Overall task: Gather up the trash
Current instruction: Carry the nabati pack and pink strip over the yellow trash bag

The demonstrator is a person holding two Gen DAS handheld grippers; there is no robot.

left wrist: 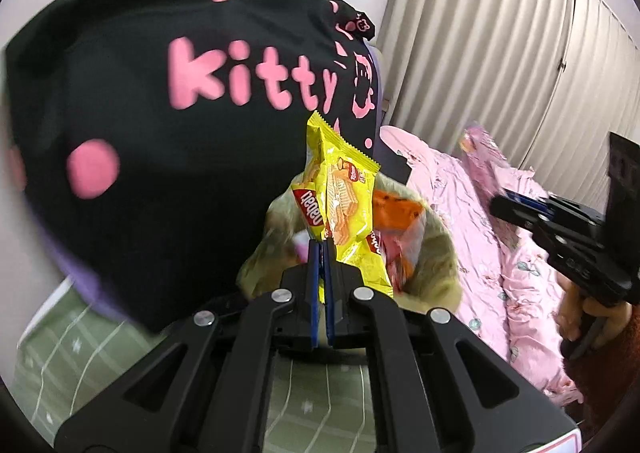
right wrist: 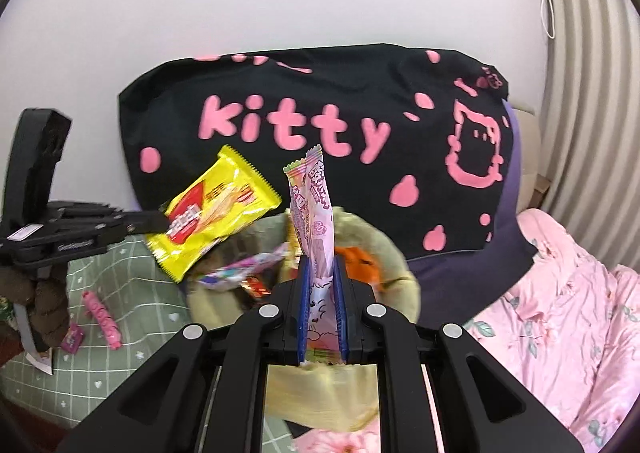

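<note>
- Fingers of the left gripper [left wrist: 320, 249] are clenched on the lower edge of a yellow wafer wrapper [left wrist: 346, 205]; its blue pads sit almost together with the film pinched between them.
- From the right wrist view, that same yellow wafer wrapper [right wrist: 216, 213] sticks out sideways from the left gripper [right wrist: 154, 221], tilted, above the left rim of the bag.
- Fingers of the right gripper [right wrist: 322, 277] are grasping a pink candy wrapper [right wrist: 314, 221], which stands upright between the blue pads with its crimped top pointing up.
- In the left wrist view the right gripper [left wrist: 500, 205] shows at the right edge, blurred, with the pink candy wrapper [left wrist: 480, 149] at its tip.
- Both wrappers are held over a pale yellow-green bag [right wrist: 396, 265] whose mouth gapes open; inside it lie other wrappers, among them an orange packet [right wrist: 360, 261] and a pink-and-white one [right wrist: 244, 269].
- Behind the bag leans a black cushion [right wrist: 320, 93] with "kitty" and a cat face in pink.
- The bag rests on a bed with a green checked sheet [right wrist: 128, 281]; a crumpled pink floral quilt [right wrist: 568, 313] lies to the right.
- On the sheet at left lie a pink candy roll [right wrist: 102, 319] and a small purple wrapper [right wrist: 74, 339], well apart from the bag.
- Pleated curtains [left wrist: 500, 33] hang at the right.
</note>
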